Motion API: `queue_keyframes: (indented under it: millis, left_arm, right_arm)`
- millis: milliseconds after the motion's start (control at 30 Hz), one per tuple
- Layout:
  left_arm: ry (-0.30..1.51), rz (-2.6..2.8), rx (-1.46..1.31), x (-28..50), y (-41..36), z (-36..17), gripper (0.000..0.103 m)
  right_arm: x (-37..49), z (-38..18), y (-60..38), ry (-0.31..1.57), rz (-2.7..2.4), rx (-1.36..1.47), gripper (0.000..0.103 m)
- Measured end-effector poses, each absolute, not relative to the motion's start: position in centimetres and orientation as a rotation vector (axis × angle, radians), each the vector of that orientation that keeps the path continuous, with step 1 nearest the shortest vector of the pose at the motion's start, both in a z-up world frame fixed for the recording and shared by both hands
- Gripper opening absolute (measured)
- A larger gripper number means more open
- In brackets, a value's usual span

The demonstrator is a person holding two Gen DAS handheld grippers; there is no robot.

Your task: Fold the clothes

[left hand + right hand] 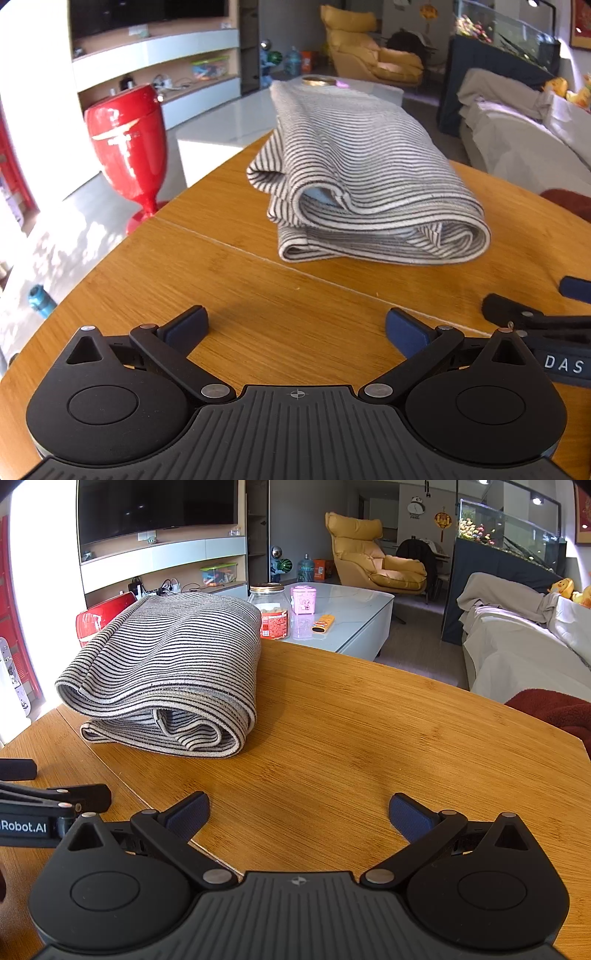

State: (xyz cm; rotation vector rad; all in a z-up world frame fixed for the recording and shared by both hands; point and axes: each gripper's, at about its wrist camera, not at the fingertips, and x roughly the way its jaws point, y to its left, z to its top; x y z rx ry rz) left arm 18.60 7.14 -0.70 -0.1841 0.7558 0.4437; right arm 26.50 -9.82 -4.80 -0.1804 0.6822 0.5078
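Striped shirt folded up on the wooden worktop, both grippers off it

The grey-and-black striped garment (365, 177) sits in a chunky folded bundle toward the far edge of the round bamboo worktop (229, 295), rolled edges facing the cameras and a bit of light blue peeking out of one fold. The left hand-held gripper (295, 328) is spread wide with nothing in it, blue pads hovering over bare wood near the close edge. Same for the right hand-held gripper (299, 812): wide apart, empty, well short of the bundle, just beside the left one. Past the far edge there's a red vase (127, 147) on the floor and a glass jar (269, 609) on a white coffee table (354, 609).
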Motion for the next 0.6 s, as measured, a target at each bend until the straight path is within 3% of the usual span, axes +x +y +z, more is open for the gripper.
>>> queue_keyframes:
  millis: [600]
  left_arm:
    - [0.722, 0.438, -0.200, 17.75, 7.39, -0.76, 0.103]
  right_arm:
    - [26.49, -4.81, -9.81, 0.682, 0.508, -0.181, 0.103]
